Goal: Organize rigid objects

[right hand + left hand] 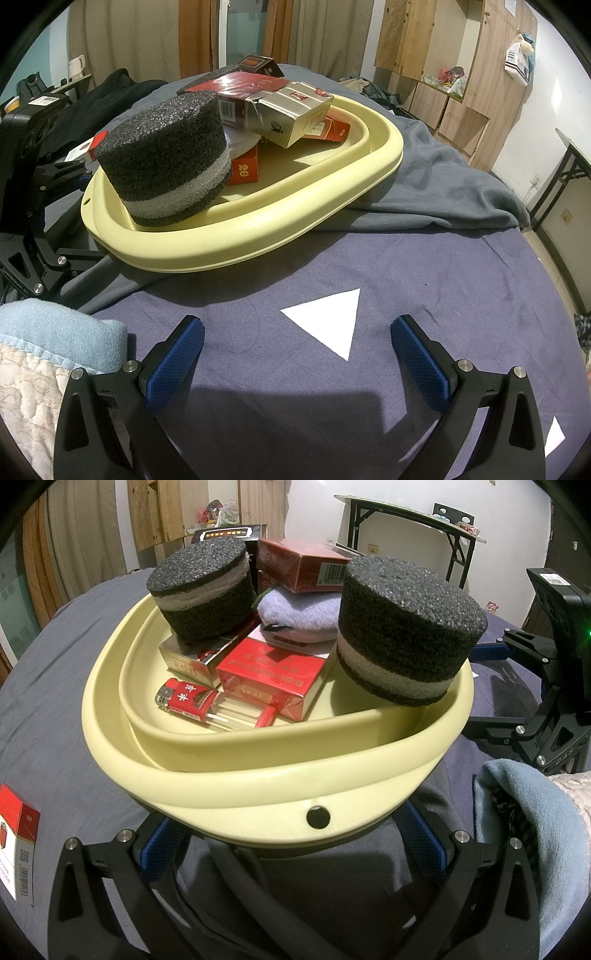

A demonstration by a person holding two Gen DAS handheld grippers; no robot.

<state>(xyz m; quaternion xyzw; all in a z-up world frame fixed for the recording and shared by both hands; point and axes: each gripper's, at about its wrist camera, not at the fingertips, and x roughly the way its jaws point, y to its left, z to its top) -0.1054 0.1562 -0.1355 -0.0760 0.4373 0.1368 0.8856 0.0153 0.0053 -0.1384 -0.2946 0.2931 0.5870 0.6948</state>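
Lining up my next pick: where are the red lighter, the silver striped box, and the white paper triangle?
red lighter (186, 700): left wrist view, on its red label.
silver striped box (291, 112): right wrist view, on its near side face.
white paper triangle (330, 319): right wrist view, on its middle.

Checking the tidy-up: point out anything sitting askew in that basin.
The nearer foam cylinder leans tilted over the yellow basin rim, and the silver carton perches crooked atop the pile.
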